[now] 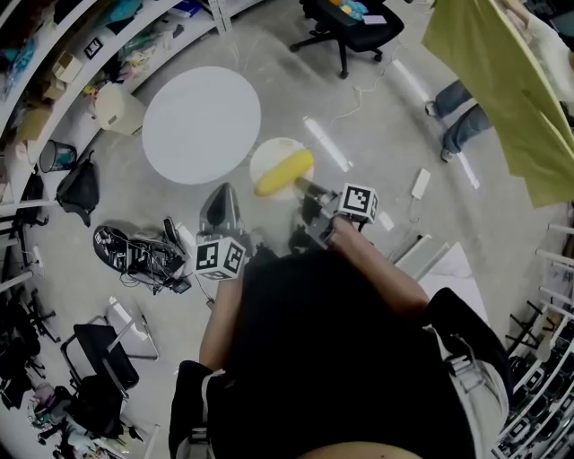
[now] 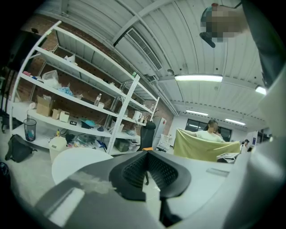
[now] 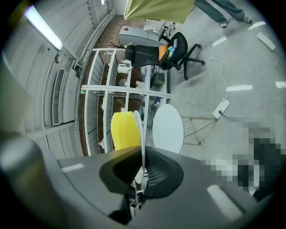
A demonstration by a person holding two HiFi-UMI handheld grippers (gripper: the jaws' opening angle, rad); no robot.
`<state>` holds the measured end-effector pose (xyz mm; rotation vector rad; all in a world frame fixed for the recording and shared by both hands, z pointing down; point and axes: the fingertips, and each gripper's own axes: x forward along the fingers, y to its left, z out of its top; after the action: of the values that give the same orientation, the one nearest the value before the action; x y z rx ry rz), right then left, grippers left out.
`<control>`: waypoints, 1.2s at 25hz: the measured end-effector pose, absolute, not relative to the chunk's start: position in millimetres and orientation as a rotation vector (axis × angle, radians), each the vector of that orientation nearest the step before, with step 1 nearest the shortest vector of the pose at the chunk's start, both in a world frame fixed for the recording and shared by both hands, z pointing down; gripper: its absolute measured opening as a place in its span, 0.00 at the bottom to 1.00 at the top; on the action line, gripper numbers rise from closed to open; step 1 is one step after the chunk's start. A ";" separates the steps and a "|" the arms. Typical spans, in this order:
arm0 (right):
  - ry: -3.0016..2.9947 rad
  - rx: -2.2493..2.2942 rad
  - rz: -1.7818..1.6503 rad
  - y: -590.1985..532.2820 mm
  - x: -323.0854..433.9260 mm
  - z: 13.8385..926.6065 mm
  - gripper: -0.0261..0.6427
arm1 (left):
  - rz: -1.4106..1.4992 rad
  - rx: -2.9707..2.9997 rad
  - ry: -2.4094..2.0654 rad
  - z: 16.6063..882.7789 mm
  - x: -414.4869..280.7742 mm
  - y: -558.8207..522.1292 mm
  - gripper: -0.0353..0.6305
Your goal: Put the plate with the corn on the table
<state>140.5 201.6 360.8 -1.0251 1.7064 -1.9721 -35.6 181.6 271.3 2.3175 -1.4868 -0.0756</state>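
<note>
A pale plate (image 1: 272, 158) with a yellow corn cob (image 1: 285, 172) on it hangs over the floor, just right of the round white table (image 1: 201, 124). My right gripper (image 1: 309, 190) is shut on the plate's near rim. In the right gripper view the plate (image 3: 142, 134) stands edge-on between the jaws, with the corn (image 3: 125, 129) on its left and the table (image 3: 168, 128) beyond. My left gripper (image 1: 220, 208) is lower left of the plate, shut and holding nothing. Its own view shows the table (image 2: 85, 156) ahead past its jaws.
Shelving (image 1: 54, 72) full of boxes runs along the left, with a white canister (image 1: 117, 108) by the table. Bags and cables (image 1: 134, 251) lie on the floor at left. A black office chair (image 1: 354, 27) stands at the back. A person holds a yellow-green cloth (image 1: 502, 81) at right.
</note>
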 end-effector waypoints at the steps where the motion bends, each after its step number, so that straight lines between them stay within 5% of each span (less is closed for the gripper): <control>1: 1.712 -1.022 -1.972 200.3 141.4 360.7 0.07 | -0.077 2.313 -1.494 271.4 -35.3 181.0 0.06; 30: 1.852 -0.916 -2.033 166.2 155.5 363.8 0.07 | -0.123 2.218 -1.678 268.6 -15.3 174.4 0.06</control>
<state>155.5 166.2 363.8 -0.9157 1.8519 -2.0332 -15.3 174.4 268.6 2.2182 -1.6782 -0.1228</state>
